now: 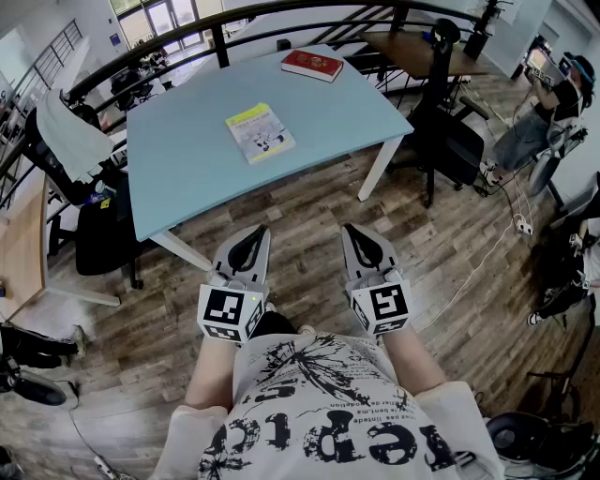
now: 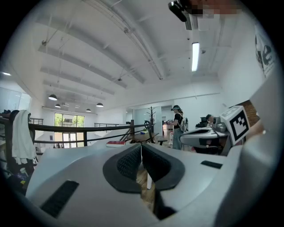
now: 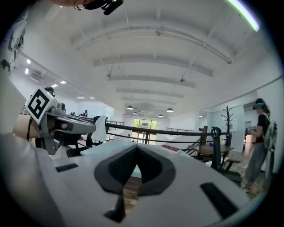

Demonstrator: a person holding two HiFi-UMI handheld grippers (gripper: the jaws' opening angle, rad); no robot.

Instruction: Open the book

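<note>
A closed book with a yellow and white cover lies flat near the middle of the light blue table. A closed red book lies at the table's far edge; it also shows as the red book and the red book in the gripper views. My left gripper and right gripper are held side by side over the wooden floor, short of the table's near edge. Both point level toward the table. The left gripper and right gripper are each shut with nothing between the jaws.
A black office chair stands right of the table, another chair at its left corner. A curved black railing runs behind the table, with a wooden desk beyond. A person stands at far right; cables lie on the floor.
</note>
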